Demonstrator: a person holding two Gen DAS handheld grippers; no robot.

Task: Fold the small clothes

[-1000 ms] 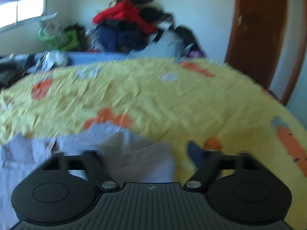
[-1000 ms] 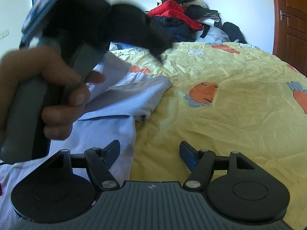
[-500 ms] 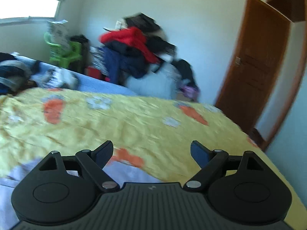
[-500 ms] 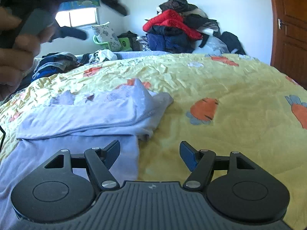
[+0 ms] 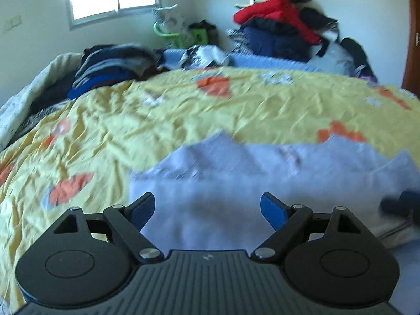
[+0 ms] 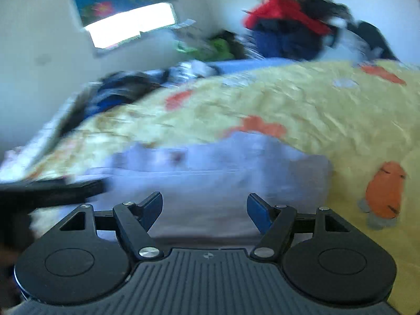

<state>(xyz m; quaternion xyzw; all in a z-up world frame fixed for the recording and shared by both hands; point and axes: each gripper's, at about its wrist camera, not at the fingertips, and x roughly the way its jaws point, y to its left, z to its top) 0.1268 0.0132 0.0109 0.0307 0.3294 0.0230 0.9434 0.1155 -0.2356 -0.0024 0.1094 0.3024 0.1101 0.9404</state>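
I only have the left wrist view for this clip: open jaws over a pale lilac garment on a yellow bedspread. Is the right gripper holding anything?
Observer: No. The right gripper is open, jaws apart above the pale lilac cotton garment, with nothing between them.
Operator: What lies past the garment's right side? My view cuts off there.
Observer: Bare yellow carrot-print bedspread, with one large orange carrot print just beyond the garment's right edge.
Operator: Does the right camera see my gripper?
Observer: The left gripper is probably the dark blur at that view's left edge, by the garment's left side. It is too smeared to read the jaws.
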